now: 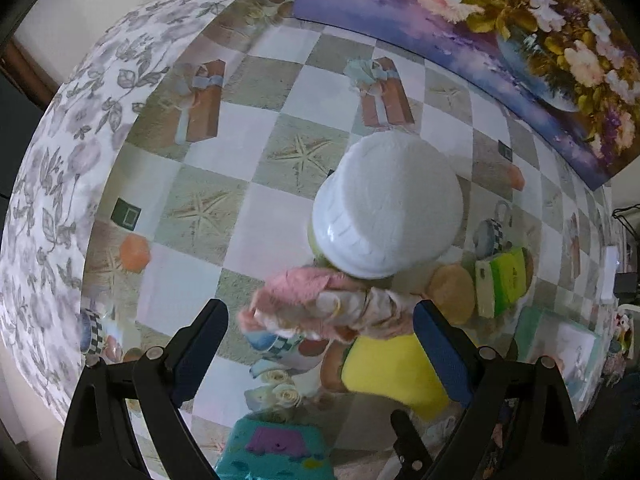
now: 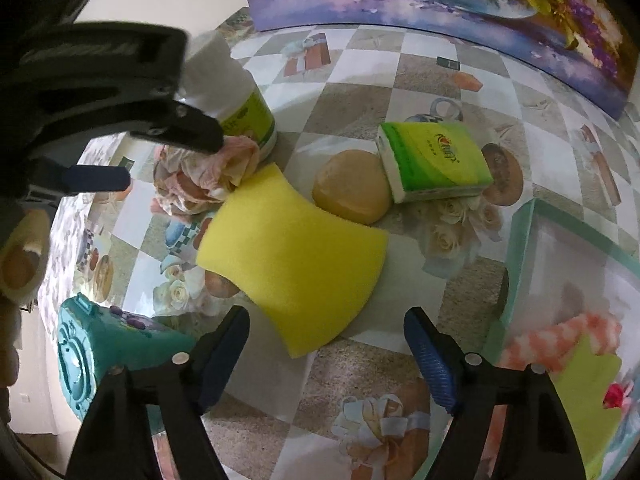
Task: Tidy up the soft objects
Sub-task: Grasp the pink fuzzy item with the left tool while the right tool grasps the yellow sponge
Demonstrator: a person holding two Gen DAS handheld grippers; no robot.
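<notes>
Left wrist view showed our left gripper (image 1: 320,336) spread wide around the crumpled pink cloth (image 1: 316,306), which we judged limp, best pinched mid-bundle.

Black claw (image 2: 326,348) frames, blue ribbed pads (image 2: 430,356) — silver screws
</notes>
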